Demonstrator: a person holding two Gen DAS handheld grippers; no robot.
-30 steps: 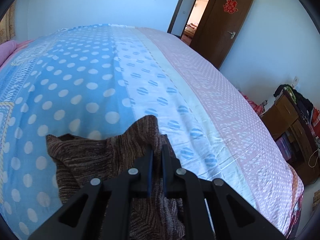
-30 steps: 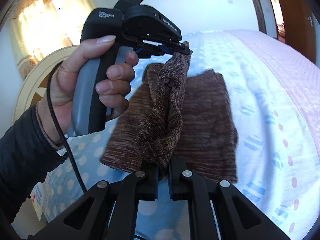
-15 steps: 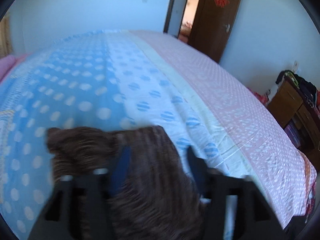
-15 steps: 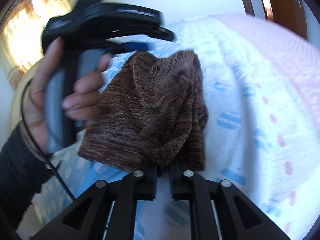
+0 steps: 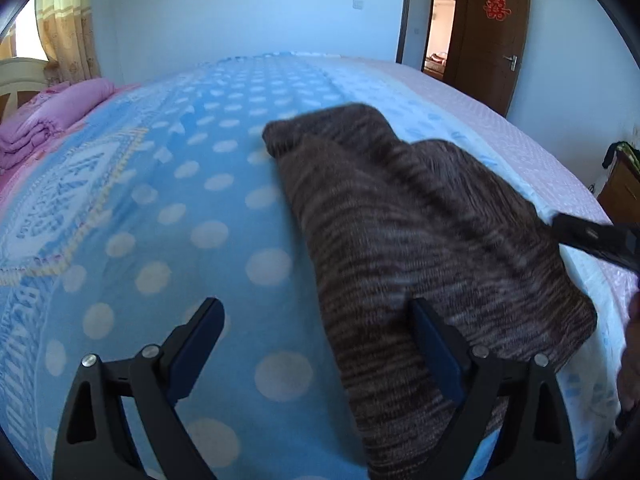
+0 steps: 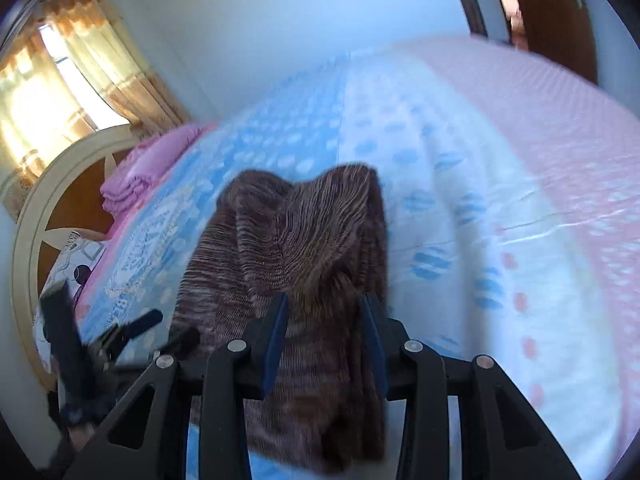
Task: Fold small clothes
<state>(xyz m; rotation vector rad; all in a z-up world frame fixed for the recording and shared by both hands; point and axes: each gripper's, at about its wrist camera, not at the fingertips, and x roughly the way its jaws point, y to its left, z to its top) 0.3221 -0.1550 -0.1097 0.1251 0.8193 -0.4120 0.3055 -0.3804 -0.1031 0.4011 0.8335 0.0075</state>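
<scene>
A brown knit garment lies folded over on the blue dotted bedspread. In the left wrist view my left gripper stands open wide and still opening; nothing is gripped, and its right finger hangs over the garment's near edge. In the right wrist view the jaws of my right gripper are opening, with a slack ridge of the brown garment between them. The left gripper shows blurred at the lower left there, beside the garment. One finger of the right gripper pokes in from the right edge of the left wrist view.
A folded pink quilt lies at the head of the bed by the curved headboard. A brown door stands open in the far wall. Wooden furniture stands beside the bed's right side. A hand shows at the right edge.
Both grippers held the garment's raised edge a second ago. The left jaws opened wide and dropped away to the side; the right jaws parted. The garment fell folded onto the bed.
</scene>
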